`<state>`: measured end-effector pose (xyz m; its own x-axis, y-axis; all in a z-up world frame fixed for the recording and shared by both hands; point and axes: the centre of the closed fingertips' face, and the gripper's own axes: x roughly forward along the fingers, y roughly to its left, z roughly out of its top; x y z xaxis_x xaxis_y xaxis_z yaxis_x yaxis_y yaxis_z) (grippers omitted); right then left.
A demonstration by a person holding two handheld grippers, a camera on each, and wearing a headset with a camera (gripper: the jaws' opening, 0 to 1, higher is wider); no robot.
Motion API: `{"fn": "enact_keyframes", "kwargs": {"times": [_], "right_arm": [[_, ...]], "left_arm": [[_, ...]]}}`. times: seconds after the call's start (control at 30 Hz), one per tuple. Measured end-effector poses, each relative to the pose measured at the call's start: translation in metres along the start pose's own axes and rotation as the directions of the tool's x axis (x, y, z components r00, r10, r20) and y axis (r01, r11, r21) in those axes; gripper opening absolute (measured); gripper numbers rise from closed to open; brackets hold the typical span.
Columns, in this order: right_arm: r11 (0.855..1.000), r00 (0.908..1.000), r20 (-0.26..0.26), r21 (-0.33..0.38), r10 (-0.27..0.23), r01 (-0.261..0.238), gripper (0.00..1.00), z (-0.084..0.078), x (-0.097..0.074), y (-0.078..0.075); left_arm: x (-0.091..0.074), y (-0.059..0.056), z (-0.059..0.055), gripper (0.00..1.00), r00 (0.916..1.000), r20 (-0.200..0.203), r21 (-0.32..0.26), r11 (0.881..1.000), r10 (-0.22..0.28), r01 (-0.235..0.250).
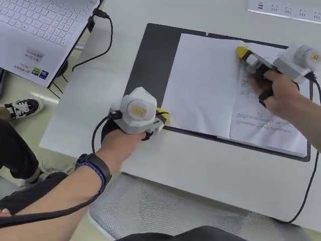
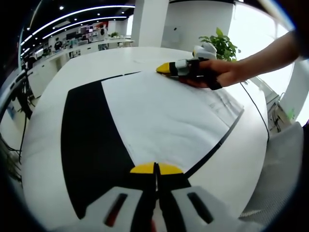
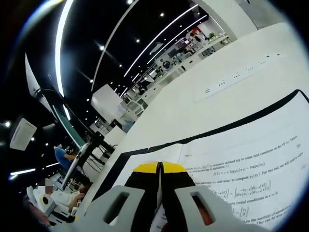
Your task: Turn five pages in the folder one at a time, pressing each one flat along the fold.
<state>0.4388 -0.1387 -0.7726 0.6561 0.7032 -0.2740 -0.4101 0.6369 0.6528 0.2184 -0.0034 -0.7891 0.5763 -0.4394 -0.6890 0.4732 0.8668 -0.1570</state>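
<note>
Right gripper (image 1: 242, 51), jaws together, rests its yellow tips near the top of the fold in the open folder (image 1: 150, 60), perhaps touching the blank page (image 1: 200, 85) that lies over to the left of the printed page (image 1: 266, 115). The left gripper (image 1: 161, 118), jaws likewise together, sits at the folder's near edge on the white table (image 1: 200, 170), with a laptop (image 1: 40, 25) at the far left.

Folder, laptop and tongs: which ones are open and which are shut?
Folder: open, lying flat on the table.
Blank page: lying flat, left of the printed page.
Laptop: open.
Left tongs: shut, at the folder's near edge.
Right tongs: shut, tip by the top of the fold.
</note>
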Motion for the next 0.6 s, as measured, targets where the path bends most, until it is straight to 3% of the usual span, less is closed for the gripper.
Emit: {"fn": "enact_keyframes", "kwargs": {"times": [0.17, 0.37, 0.6], "right_arm": [[0.999, 0.9992, -0.017, -0.014, 0.036, -0.036, 0.00, -0.016, -0.017, 0.015], [0.998, 0.9974, -0.037, -0.017, 0.062, -0.062, 0.00, -0.024, -0.026, 0.019], [0.996, 0.9954, -0.048, -0.020, 0.083, -0.084, 0.00, -0.040, -0.044, 0.040]], "left_arm": [[0.000, 0.000, 0.000, 0.00, 1.0000, 0.002, -0.004, 1.000, 0.005, -0.005], [0.000, 0.001, 0.000, 0.00, 1.0000, 0.003, -0.005, 1.000, 0.007, -0.007], [0.001, 0.001, -0.001, 0.00, 1.0000, 0.005, 0.002, 1.000, 0.003, -0.003]]}}
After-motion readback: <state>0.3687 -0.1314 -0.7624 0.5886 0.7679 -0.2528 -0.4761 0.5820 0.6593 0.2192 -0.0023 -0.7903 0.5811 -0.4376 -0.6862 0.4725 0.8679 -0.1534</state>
